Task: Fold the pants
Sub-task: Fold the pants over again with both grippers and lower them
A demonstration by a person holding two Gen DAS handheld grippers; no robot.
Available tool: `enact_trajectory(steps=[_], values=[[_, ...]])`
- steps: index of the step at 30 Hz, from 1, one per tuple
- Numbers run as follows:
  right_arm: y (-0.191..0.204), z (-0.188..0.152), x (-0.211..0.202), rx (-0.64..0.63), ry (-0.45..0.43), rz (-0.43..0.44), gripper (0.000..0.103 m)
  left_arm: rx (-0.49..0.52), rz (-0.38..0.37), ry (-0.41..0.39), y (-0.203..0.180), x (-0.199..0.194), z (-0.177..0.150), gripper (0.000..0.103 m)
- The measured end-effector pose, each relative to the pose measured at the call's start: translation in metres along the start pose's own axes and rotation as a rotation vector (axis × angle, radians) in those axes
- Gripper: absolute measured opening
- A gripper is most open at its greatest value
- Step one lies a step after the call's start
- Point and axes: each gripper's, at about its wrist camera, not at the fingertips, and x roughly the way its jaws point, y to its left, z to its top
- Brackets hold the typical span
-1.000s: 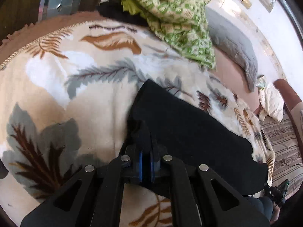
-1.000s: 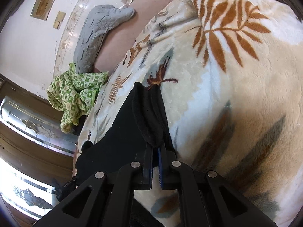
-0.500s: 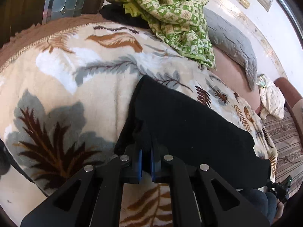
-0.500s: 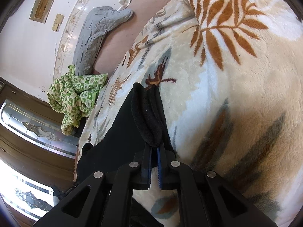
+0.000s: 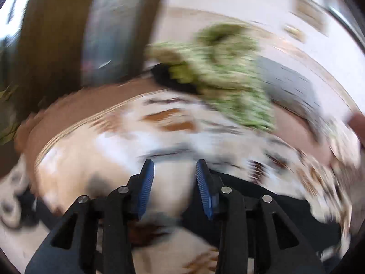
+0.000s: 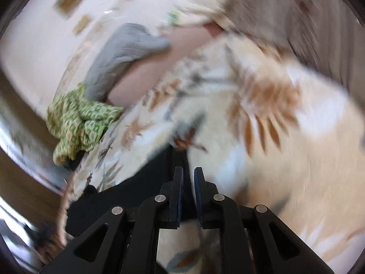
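Observation:
The black pants lie folded on the leaf-patterned blanket; both views are motion-blurred. My left gripper is open and empty, raised above the blanket with the pants below and to its right. In the right wrist view the pants lie below and left of my right gripper. Its jaws stand a little apart with nothing between them, just above the pants' edge.
A green patterned cloth is bunched at the far side of the bed, also in the right wrist view. A grey quilted pillow lies against the white wall. A wooden door with a glass panel stands behind the bed.
Both grippers have let go of the pants and opened. Both have lifted and pulled back quickly, and the pants now lie low in each view.

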Motion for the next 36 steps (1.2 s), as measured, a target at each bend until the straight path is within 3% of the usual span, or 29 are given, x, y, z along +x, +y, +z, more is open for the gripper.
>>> enact_trajectory(steps=[3, 4, 7, 8, 10, 15, 16, 20, 23, 24, 25, 27, 30, 32, 34, 36], values=[[0.055, -0.006, 0.023, -0.317, 0.084, 0.054, 0.020, 0.209, -0.123, 0.093, -0.054, 0.016, -0.026, 0.036], [0.064, -0.011, 0.032, -0.378, 0.123, 0.072, 0.015, 0.231, -0.141, 0.133, -0.062, 0.024, -0.037, 0.036], [0.062, -0.033, 0.067, -0.519, 0.220, -0.073, 0.012, 0.257, -0.148, 0.249, -0.076, 0.052, -0.078, 0.036], [0.054, -0.037, 0.069, -0.532, 0.212, -0.065, 0.011, 0.276, -0.131, 0.212, -0.079, 0.051, -0.085, 0.036], [0.038, -0.032, 0.065, -0.485, 0.189, -0.070, 0.000, 0.303, -0.103, 0.185, -0.089, 0.052, -0.090, 0.037], [0.031, -0.014, 0.062, -0.321, 0.213, -0.070, 0.000, 0.279, -0.124, 0.210, -0.095, 0.066, -0.082, 0.037], [0.040, -0.012, 0.058, -0.329, 0.190, -0.077, 0.009, 0.277, -0.128, 0.209, -0.095, 0.064, -0.083, 0.037], [0.076, 0.002, 0.062, -0.365, 0.128, 0.022, 0.012, 0.266, -0.135, 0.206, -0.094, 0.064, -0.085, 0.037], [0.090, 0.005, 0.100, -0.438, 0.178, -0.055, 0.012, 0.268, -0.128, 0.205, -0.095, 0.063, -0.086, 0.037], [0.084, 0.003, 0.118, -0.478, 0.216, -0.177, 0.011, 0.266, -0.129, 0.202, -0.095, 0.063, -0.086, 0.038], [0.074, 0.000, 0.125, -0.496, 0.235, -0.245, 0.005, 0.264, -0.129, 0.200, -0.094, 0.063, -0.086, 0.038], [0.055, 0.002, 0.116, -0.455, 0.203, -0.228, 0.000, 0.272, -0.123, 0.197, -0.096, 0.064, -0.086, 0.039], [0.024, 0.007, 0.104, -0.393, 0.180, -0.372, 0.000, 0.280, -0.121, 0.190, -0.098, 0.067, -0.086, 0.041], [0.012, 0.015, 0.092, -0.304, 0.175, -0.314, 0.000, 0.285, -0.124, 0.186, -0.099, 0.067, -0.085, 0.041], [0.030, 0.019, 0.074, -0.349, 0.113, -0.330, 0.009, 0.276, -0.139, 0.192, -0.096, 0.066, -0.083, 0.041], [0.057, 0.023, 0.061, -0.384, 0.057, -0.264, 0.011, 0.256, -0.148, 0.203, -0.094, 0.064, -0.078, 0.041]])
